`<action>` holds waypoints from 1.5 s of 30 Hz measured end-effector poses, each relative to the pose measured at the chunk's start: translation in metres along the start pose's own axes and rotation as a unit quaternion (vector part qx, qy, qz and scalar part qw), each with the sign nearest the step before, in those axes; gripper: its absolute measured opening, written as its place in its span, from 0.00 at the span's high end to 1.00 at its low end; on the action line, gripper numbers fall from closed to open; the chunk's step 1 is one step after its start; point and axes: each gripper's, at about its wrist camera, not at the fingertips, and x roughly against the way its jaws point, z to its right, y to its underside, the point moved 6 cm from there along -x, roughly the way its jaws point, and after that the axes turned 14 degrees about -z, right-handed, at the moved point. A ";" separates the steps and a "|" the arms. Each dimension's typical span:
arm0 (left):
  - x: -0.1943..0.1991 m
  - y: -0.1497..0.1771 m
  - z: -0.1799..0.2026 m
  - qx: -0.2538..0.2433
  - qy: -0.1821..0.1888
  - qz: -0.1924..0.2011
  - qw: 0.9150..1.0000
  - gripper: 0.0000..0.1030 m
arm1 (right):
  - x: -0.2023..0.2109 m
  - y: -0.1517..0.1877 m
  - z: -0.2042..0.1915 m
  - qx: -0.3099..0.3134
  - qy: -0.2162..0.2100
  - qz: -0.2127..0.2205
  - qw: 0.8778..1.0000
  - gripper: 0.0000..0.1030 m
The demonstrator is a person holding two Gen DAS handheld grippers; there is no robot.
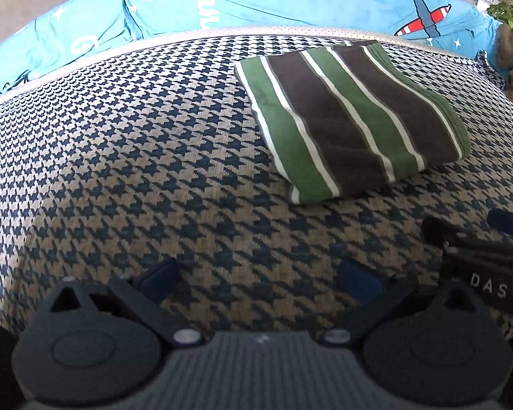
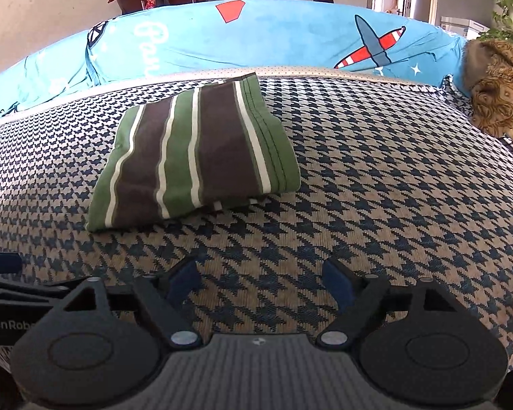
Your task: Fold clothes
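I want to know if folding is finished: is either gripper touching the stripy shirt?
Apart. Both wrist views show patterned cover between the open left gripper, right gripper and striped shirt.

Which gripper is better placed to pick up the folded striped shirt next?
Hard to call; slightly the right gripper. The folded striped shirt lies nearer centre in its view. For the left gripper it sits off to the right. Both are open and empty.

The right gripper (image 1: 489, 266) has white letters "DAS" on its side. The left gripper (image 2: 3, 307) says "GenRob", then the picture cuts it off. The blue sheet (image 2: 256, 37) has curly white writing, maybe "Pan".
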 end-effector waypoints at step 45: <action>-0.027 -0.026 0.023 -0.021 0.014 -0.006 1.000 0.00 | 0.001 0.008 0.017 -0.042 0.035 -0.031 0.998 0.00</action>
